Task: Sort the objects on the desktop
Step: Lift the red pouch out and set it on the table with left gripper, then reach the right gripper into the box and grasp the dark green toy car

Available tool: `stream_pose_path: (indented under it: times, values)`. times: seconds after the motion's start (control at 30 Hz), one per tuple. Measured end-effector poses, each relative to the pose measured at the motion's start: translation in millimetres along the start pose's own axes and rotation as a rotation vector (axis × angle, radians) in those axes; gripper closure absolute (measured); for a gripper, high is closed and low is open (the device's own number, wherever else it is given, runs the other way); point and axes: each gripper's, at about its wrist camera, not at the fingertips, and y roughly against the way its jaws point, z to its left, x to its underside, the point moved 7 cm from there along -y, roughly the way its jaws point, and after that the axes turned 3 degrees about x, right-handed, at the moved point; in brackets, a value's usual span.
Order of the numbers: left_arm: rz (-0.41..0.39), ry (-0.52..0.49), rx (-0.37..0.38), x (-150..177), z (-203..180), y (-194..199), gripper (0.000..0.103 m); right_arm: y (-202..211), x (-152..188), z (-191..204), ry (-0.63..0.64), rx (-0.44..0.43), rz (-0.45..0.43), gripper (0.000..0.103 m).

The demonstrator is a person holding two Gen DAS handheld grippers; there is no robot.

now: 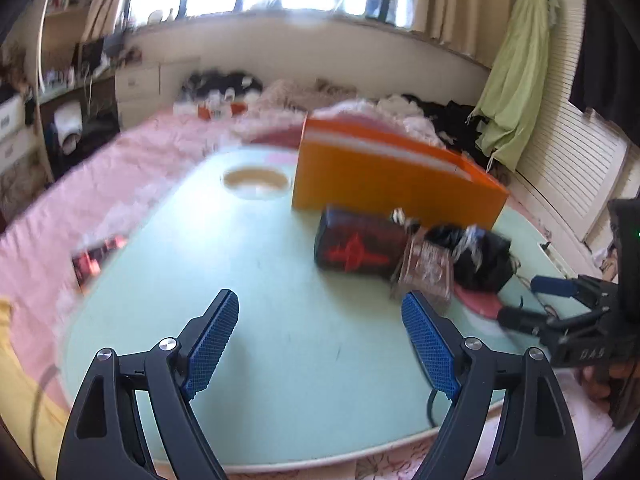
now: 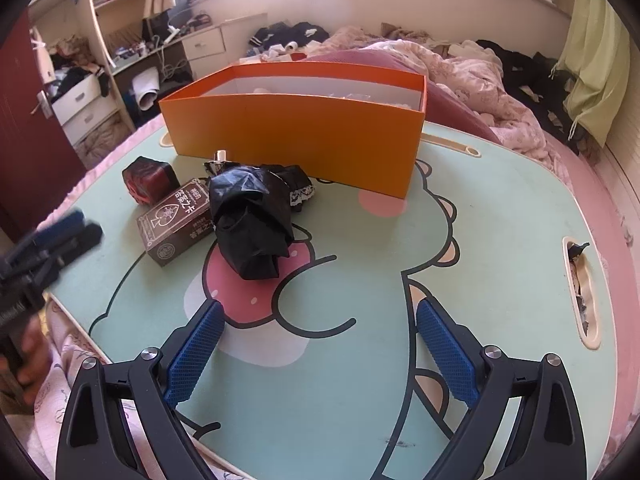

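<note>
An open orange box (image 2: 296, 136) stands at the back of a mint-green lap table (image 2: 500, 208). In front of it lie a dark box with red markings (image 2: 150, 178), a brown card box (image 2: 176, 220) and a black folded umbrella (image 2: 252, 220). The same things show blurred in the left wrist view: orange box (image 1: 392, 176), dark box (image 1: 356, 248), card box (image 1: 424, 272), umbrella (image 1: 480, 256). My left gripper (image 1: 320, 340) is open and empty above the table. My right gripper (image 2: 318, 348) is open and empty, short of the umbrella. It also shows in the left wrist view (image 1: 536, 300).
The table sits on a bed with pink bedding (image 2: 460, 72) and scattered clothes. The table has a round cup hole (image 1: 256, 182) and a slot (image 2: 580, 288) at its right edge. A desk with drawers (image 2: 200, 44) stands at the back left.
</note>
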Motion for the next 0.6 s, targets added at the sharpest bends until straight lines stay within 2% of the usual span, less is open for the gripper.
stream_pose_path:
  times: [0.1,0.17,0.23,0.33,0.37,0.4,0.43,0.5,0.6]
  values:
    - [-0.006,-0.072,-0.042,0,-8,-5,0.016,0,0,-2,-0.014,-0.006,-0.001,0.006]
    - [0.004,-0.155,-0.103,5,-17,-12,0.009,3,-3,-3,-0.020,-0.011,-0.005,0.007]
    - [-0.022,-0.204,-0.104,8,-27,-13,0.008,10,-12,-2,-0.026,-0.021,-0.028,0.010]
    - [-0.018,-0.202,-0.087,6,-27,-15,0.008,27,-51,1,-0.071,-0.085,-0.108,0.012]
    - [-0.016,-0.186,-0.071,5,-23,-16,0.006,33,-73,4,-0.075,-0.104,-0.131,0.013]
    - [-0.016,-0.187,-0.076,5,-23,-17,0.005,35,-87,6,-0.077,-0.107,-0.133,0.014]
    - [-0.017,-0.184,-0.081,6,-21,-16,0.000,34,-107,8,-0.074,-0.112,-0.119,0.015]
    - [-0.017,-0.184,-0.079,6,-21,-17,0.000,25,-133,13,-0.072,-0.136,-0.067,0.017]
    - [-0.021,-0.185,-0.078,8,-21,-17,0.000,-12,-163,14,-0.084,-0.175,0.092,0.023]
